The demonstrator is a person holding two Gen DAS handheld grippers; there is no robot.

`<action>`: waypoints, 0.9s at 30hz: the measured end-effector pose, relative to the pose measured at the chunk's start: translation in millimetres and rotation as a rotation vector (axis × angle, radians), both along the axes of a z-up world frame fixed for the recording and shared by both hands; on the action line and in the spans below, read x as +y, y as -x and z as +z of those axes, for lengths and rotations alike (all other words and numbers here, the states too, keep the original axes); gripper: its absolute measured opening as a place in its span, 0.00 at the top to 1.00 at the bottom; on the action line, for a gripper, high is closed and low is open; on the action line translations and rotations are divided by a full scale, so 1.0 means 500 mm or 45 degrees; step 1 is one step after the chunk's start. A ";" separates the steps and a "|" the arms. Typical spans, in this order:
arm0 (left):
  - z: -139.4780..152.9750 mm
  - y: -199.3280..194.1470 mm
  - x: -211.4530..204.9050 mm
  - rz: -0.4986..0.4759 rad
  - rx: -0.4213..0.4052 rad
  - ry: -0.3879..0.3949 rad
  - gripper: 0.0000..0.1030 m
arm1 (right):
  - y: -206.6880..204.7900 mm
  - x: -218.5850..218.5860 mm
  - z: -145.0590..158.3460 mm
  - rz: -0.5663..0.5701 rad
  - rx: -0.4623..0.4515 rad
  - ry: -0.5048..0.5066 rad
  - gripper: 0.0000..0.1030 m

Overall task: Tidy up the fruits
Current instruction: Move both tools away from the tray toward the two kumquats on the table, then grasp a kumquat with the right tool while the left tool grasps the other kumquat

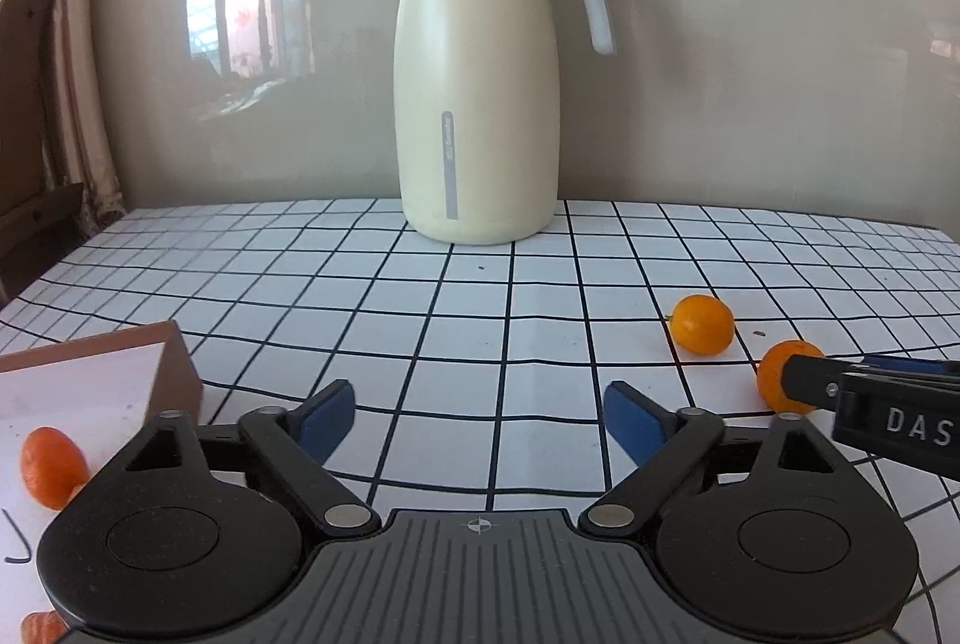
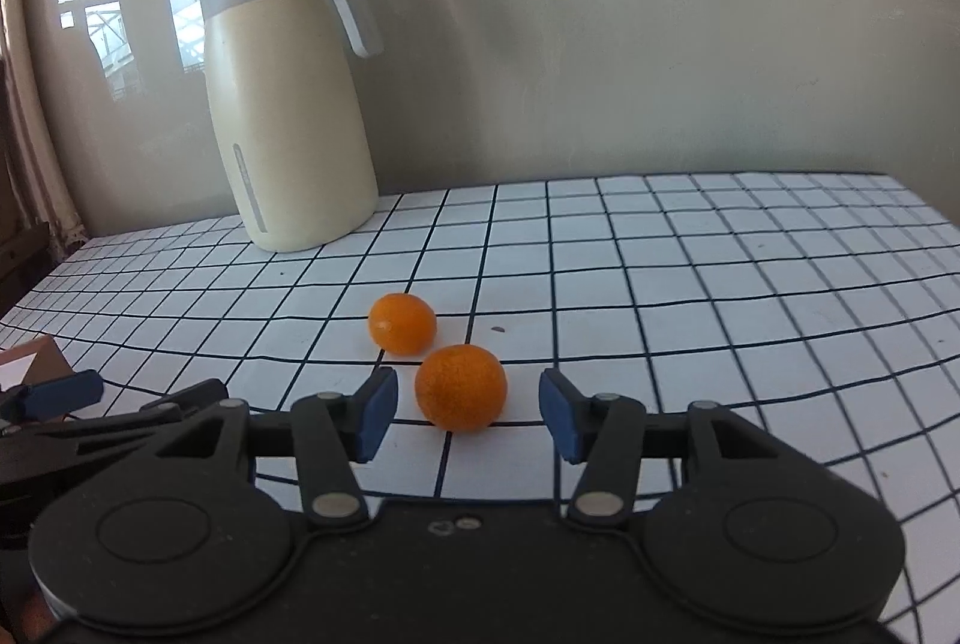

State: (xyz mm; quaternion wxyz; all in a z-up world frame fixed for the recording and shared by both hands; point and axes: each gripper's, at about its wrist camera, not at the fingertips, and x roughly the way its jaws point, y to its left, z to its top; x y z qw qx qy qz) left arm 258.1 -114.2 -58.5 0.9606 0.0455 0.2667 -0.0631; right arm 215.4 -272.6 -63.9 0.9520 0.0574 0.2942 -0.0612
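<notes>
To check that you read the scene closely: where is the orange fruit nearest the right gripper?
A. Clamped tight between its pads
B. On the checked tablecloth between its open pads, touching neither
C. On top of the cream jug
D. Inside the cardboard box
B: in the right wrist view the near orange fruit sits on the tablecloth with a gap to each pad of the right gripper.

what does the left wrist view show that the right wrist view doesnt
Only the left wrist view shows the orange fruit lying inside the brown box, and the left gripper open over bare tablecloth.

Only the right wrist view shows the near orange sitting between the right gripper pads, untouched.

Both show the cream jug, the far orange and the checked tablecloth.
</notes>
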 end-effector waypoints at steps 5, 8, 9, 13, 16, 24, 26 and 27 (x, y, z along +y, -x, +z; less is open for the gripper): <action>-0.011 -0.020 -0.014 -0.021 0.016 -0.009 0.21 | -0.020 -0.001 -0.011 0.009 0.023 -0.007 0.58; -0.014 -0.031 -0.018 -0.024 0.025 -0.006 0.22 | -0.031 0.000 -0.015 0.012 0.027 -0.001 0.63; -0.015 -0.034 -0.020 -0.026 0.029 -0.007 0.22 | -0.034 -0.002 -0.016 0.014 0.029 -0.004 0.67; -0.018 -0.045 -0.028 -0.038 0.034 -0.023 0.24 | -0.037 -0.003 -0.017 0.021 0.030 -0.002 0.70; -0.019 -0.054 -0.039 -0.051 0.034 -0.035 0.24 | -0.035 -0.005 -0.016 0.014 0.027 0.026 0.71; -0.022 -0.064 -0.088 -0.120 0.019 -0.042 0.24 | -0.016 -0.057 -0.011 -0.078 0.029 0.005 0.71; -0.022 -0.064 -0.107 -0.140 0.006 -0.056 0.24 | -0.010 -0.068 -0.010 -0.097 0.030 -0.004 0.71; -0.021 -0.064 -0.117 -0.153 0.003 -0.059 0.24 | -0.006 -0.072 -0.010 -0.107 0.029 -0.005 0.71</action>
